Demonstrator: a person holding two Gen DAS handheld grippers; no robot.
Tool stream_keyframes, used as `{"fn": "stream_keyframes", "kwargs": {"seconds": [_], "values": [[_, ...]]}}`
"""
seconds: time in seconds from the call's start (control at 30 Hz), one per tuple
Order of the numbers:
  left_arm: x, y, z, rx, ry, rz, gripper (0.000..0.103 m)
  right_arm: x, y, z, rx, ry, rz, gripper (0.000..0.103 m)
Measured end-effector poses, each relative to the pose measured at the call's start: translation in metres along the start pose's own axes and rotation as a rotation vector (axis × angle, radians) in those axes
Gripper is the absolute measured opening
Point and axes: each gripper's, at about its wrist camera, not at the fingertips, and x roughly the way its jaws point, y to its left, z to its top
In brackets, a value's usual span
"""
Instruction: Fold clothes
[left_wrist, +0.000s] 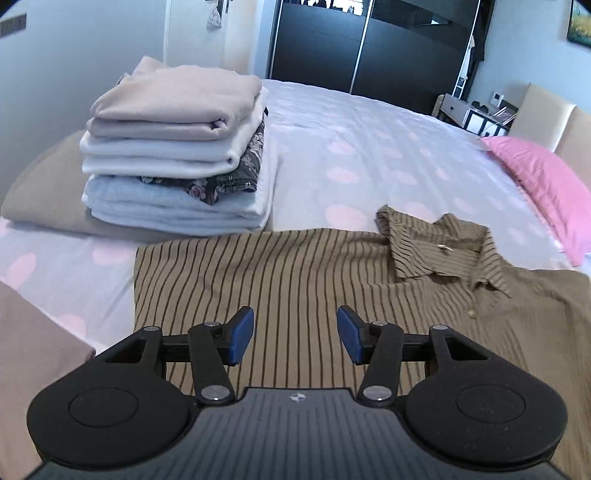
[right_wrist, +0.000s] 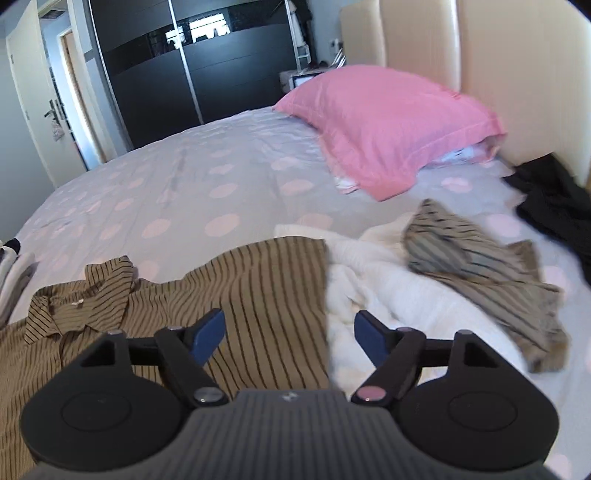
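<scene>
a striped shirt (left_wrist: 295, 273) is spread on the dotted bed (left_wrist: 369, 147), a folded stack (left_wrist: 177, 147) near its edge. both the left hand-held gripper (left_wrist: 295, 338) and right hand-held gripper (right_wrist: 289, 336) are held spread, empty.

The left gripper (left_wrist: 295, 334) and right gripper (right_wrist: 290, 334) both angle downward, jaws apart and empty.

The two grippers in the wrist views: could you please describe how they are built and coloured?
The left gripper and the right gripper look alike: matte black bodies with two round discs, black linkage bars on silver pivot pins, and jaws faced with blue pads. A ribbed grey plate with a small round emblem sits between the discs. No cables, hands or sleeves show.
</scene>
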Motion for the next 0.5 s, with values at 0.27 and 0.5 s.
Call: {"fn": "stream_keyframes", "kwargs": {"seconds": [0.27, 0.5], "values": [[0.020, -0.003, 0.002, 0.018, 0.031, 0.017, 0.048, 0.073, -0.003, 0.037, 0.061, -0.002, 0.020, 0.076], [0.031, 0.005, -0.002, -0.018, 0.056, 0.053, 0.048, 0.129, -0.021, 0.047, 0.149, 0.028, -0.030, 0.063]]}}
